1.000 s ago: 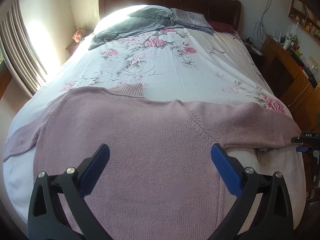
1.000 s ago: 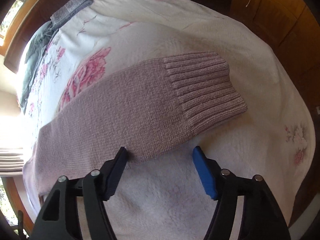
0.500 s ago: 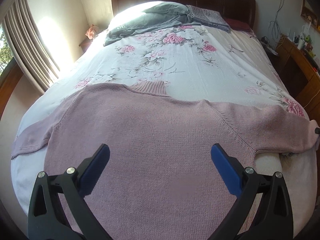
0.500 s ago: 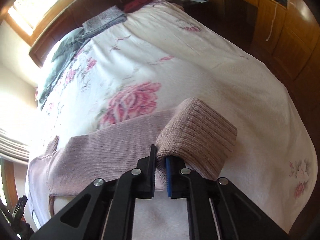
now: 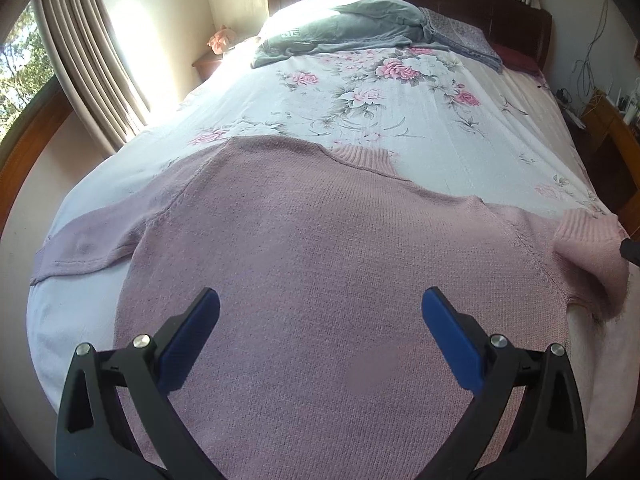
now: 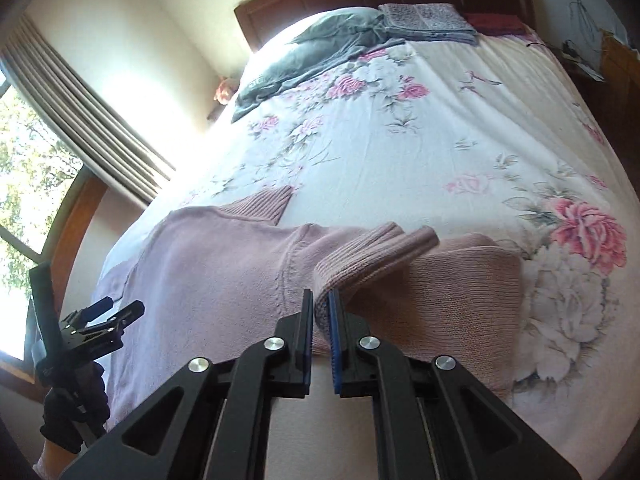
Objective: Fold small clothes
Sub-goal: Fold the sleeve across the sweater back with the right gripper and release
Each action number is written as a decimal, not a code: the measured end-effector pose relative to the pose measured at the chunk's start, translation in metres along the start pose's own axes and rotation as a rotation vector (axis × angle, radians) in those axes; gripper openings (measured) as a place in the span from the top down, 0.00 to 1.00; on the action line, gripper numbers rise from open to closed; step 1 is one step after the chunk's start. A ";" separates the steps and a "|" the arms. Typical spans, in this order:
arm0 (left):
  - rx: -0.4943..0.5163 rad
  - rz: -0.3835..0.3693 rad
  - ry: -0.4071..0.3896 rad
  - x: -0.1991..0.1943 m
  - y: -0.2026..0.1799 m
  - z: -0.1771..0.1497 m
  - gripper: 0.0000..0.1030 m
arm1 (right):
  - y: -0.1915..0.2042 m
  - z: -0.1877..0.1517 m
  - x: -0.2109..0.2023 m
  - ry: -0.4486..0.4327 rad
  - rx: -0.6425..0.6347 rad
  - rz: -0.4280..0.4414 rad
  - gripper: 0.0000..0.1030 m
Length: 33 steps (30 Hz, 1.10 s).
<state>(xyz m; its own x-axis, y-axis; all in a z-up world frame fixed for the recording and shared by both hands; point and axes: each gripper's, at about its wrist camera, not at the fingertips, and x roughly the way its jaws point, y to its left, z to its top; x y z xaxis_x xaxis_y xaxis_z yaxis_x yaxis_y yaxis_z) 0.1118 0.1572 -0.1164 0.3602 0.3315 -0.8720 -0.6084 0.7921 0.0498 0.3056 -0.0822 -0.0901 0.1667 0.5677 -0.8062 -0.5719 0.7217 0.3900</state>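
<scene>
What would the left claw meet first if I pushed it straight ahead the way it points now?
Most likely the pink sweater. The left claw is open and aimed across the sweater's body, which fills the view between its fingers. Height above the knit is unclear, but the line runs into the fabric well before the bare floral bedspread.

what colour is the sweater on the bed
Dusty pink knit sweater, its ribbed cuff the same pink; it shows best in the left wrist view.

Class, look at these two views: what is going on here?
A person with a gripper in each hand is folding a pink sweater spread on a floral bed. The right gripper is shut on the cuff, with that sleeve doubled over toward the body. The left gripper hovers open above the sweater's lower part.
</scene>
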 end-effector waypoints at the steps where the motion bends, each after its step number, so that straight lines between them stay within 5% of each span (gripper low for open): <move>1: -0.004 -0.002 0.003 0.000 0.002 -0.002 0.03 | 0.008 -0.004 0.008 0.017 -0.006 0.021 0.93; 9: 0.007 -0.078 0.043 0.002 -0.008 -0.006 0.03 | 0.019 -0.042 0.033 0.112 -0.034 0.024 0.81; 13: 0.043 -0.167 0.073 0.003 -0.044 0.003 0.03 | -0.015 -0.052 0.004 0.055 0.060 -0.008 0.45; 16: 0.110 -0.216 0.065 -0.002 -0.092 0.011 0.03 | -0.043 -0.063 -0.017 0.032 0.095 -0.123 0.29; 22: 0.234 -0.231 0.107 0.018 -0.188 0.027 0.03 | -0.094 -0.093 -0.047 0.014 0.192 -0.166 0.27; 29: 0.161 -0.257 0.235 0.072 -0.214 0.043 0.05 | -0.114 -0.125 -0.071 -0.002 0.183 -0.172 0.35; 31: 0.156 -0.277 0.230 0.071 -0.217 0.043 0.19 | -0.114 -0.130 -0.069 0.010 0.160 -0.192 0.47; 33: 0.140 -0.343 0.249 0.071 -0.220 0.043 0.58 | -0.113 -0.133 -0.065 0.021 0.157 -0.185 0.52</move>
<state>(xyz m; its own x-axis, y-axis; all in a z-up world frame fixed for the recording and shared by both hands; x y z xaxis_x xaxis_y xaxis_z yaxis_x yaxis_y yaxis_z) 0.3016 0.0288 -0.1683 0.3333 -0.0826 -0.9392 -0.3755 0.9021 -0.2126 0.2528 -0.2534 -0.1405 0.2395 0.4134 -0.8785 -0.4015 0.8660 0.2981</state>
